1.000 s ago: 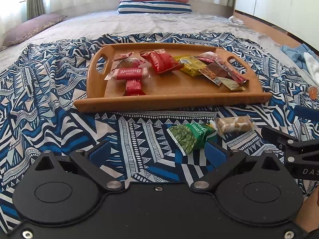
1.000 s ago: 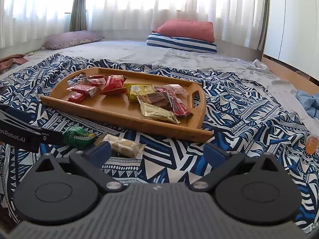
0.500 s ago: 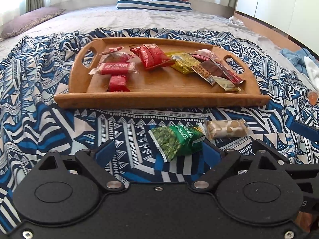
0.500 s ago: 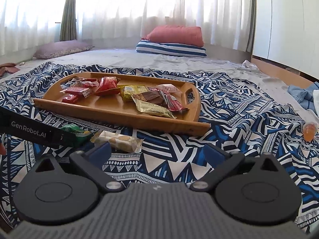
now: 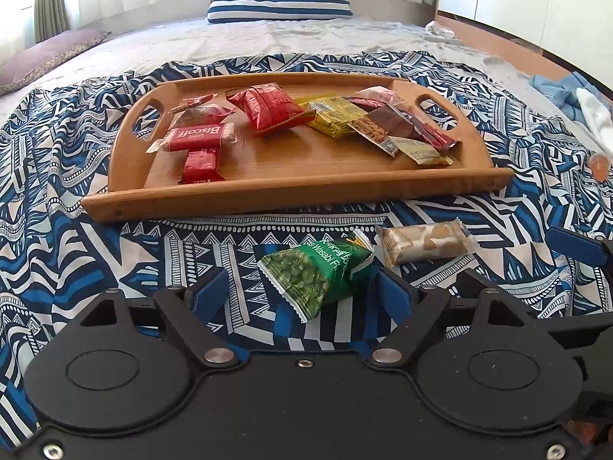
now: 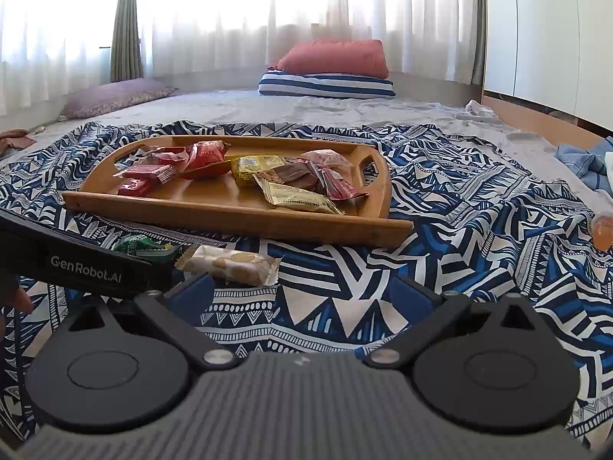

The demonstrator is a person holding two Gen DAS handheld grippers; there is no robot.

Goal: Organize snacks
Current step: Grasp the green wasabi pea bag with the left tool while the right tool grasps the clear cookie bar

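1. A wooden tray (image 5: 291, 188) sits on a blue-and-white patterned cloth (image 5: 57, 253) spread over a bed, its long front rim facing the cameras.
2. At the tray's left end lie a red biscuit pack (image 5: 195, 137) and a smaller red pack (image 5: 200, 165) just in front of it, nearer the front rim.
3. Towards the middle rests a puffed red bag (image 5: 268, 107), with a yellow packet (image 5: 337, 115) touching its right side.
4. At the right end, brown and dark red wrappers overlap in a loose heap, and a pale yellow sachet (image 5: 419, 151) lies closest to the front right corner.
5. On the cloth, off the tray and near the middle of its front rim, a green snack bag (image 5: 314, 272) lies flat (its printed side up).
6. A clear pack of pale biscuits (image 5: 421, 245) lies just beside the green bag on its right, also on the cloth.
7. The left gripper (image 5: 302, 291) is low over the cloth with the green bag between its blue fingers (image 5: 394, 293); the jaws are closing, but the pads do not yet press on the bag.
8. The right gripper (image 6: 302, 295) hovers over bare cloth with its jaws apart and nothing between them (the biscuit pack lies just ahead of its left finger).
9. A small orange thing (image 6: 601, 230) sits on the cloth well to the right of the tray.
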